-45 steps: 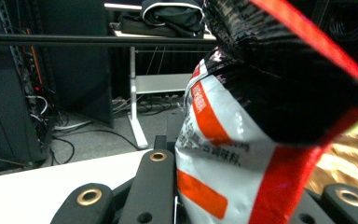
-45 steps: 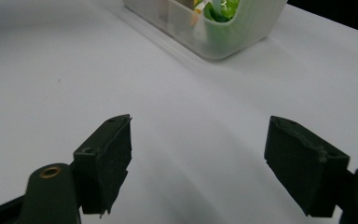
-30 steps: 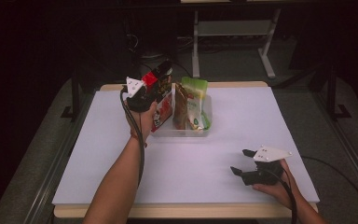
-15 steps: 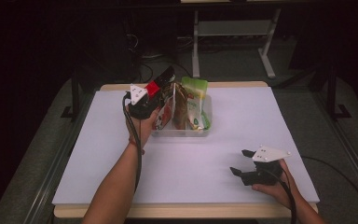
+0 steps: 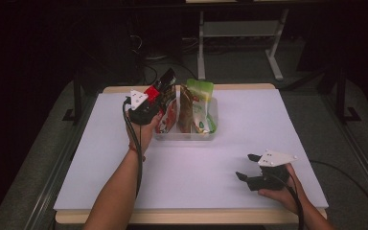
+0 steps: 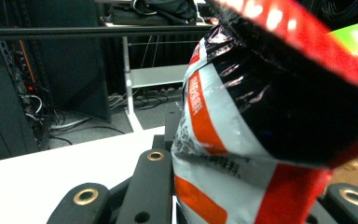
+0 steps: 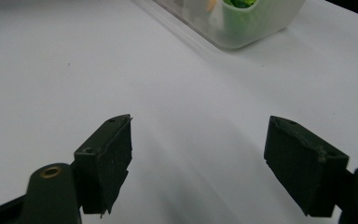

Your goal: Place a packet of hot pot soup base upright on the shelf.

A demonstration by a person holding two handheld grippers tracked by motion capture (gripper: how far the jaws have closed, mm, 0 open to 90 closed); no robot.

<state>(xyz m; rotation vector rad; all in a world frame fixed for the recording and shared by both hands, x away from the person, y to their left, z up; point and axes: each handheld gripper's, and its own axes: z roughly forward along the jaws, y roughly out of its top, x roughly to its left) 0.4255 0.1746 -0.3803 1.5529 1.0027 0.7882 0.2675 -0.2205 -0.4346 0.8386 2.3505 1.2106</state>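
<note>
Left hand-held gripper (image 5: pixel 165 86) clamps red snack bag (image 5: pixel 166 112) upright at bin (image 5: pixel 187 136), apparently for packing; right hand-held gripper (image 5: pixel 246 166) rests apart on desk (image 5: pixel 268 120).

The left gripper (image 5: pixel 165 88) has its fingers (image 6: pixel 151 186) closed on a snack bag (image 5: pixel 165 115) standing at the left end of the tray (image 5: pixel 211 135), far on the tabletop (image 5: pixel 182 167); two more pouches (image 5: pixel 199 108) stand right of those fingers. The right gripper (image 5: pixel 248 166) rests near the front right; its fingers (image 7: pixel 107 158) stand apart over bare tabletop, the tray well beyond them.
</note>
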